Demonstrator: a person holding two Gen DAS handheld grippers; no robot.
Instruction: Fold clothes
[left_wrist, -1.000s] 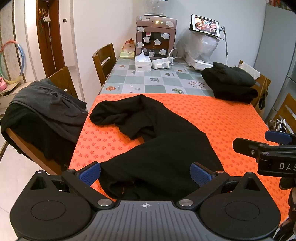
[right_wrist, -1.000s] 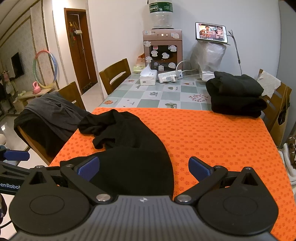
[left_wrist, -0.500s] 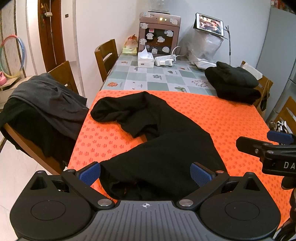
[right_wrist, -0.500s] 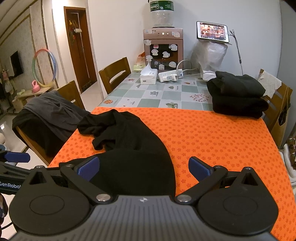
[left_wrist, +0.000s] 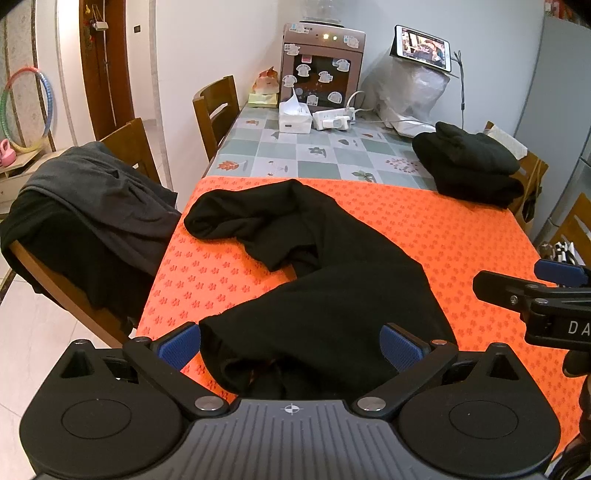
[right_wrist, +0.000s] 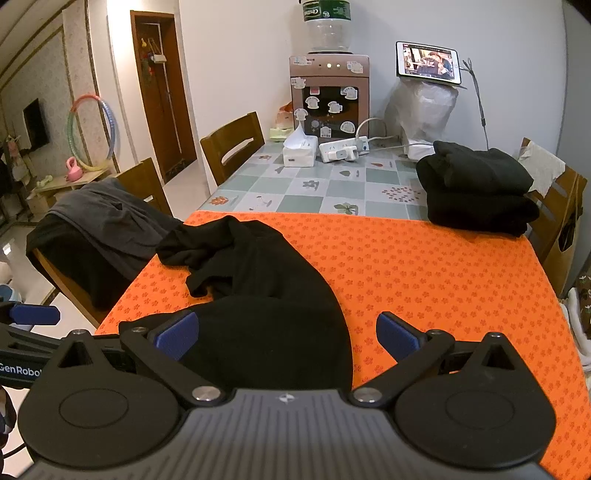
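Black garment (left_wrist: 325, 280) lies crumpled on the orange worktop (left_wrist: 443, 236). Both tongs, left (left_wrist: 290, 343) and right (right_wrist: 288, 332), are spread, holding nothing. I'd pinch the near hem corners and pull flat first.

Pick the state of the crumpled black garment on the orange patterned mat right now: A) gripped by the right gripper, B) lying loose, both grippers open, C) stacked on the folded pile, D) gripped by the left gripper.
B: the crumpled black garment lies unfolded on the orange patterned mat, and both the left gripper and right gripper have their jaws spread wide, clamping nothing.
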